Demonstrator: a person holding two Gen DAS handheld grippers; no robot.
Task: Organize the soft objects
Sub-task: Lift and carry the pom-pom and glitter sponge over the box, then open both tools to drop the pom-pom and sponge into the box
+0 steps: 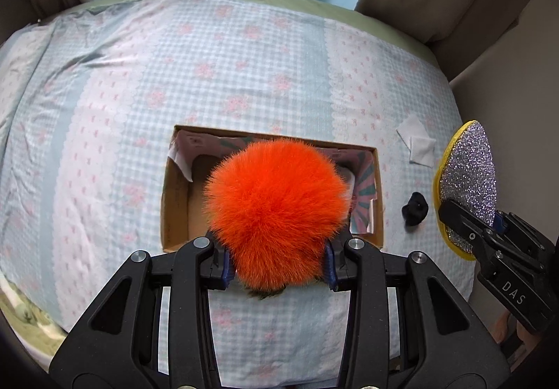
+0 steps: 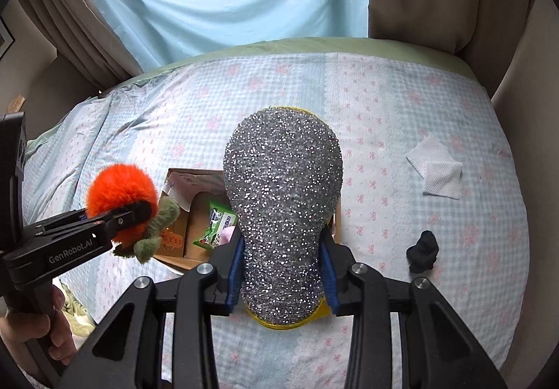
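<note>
I am looking down on the bed (image 1: 104, 81), where the open cardboard box (image 1: 174, 200) is lying just ahead of both grippers; my right gripper (image 2: 281, 270) is clamping the glittery sponge (image 2: 283, 200) lengthwise, my left gripper (image 1: 276, 259), nearer, is pinching the orange pompom (image 1: 276, 207) above its near edge

Box (image 2: 181, 214) on the bedspread (image 1: 244, 74), snack packet (image 2: 218, 221) inside, sock (image 2: 422, 251) right, cloth squares (image 2: 436, 172) beyond.
</note>
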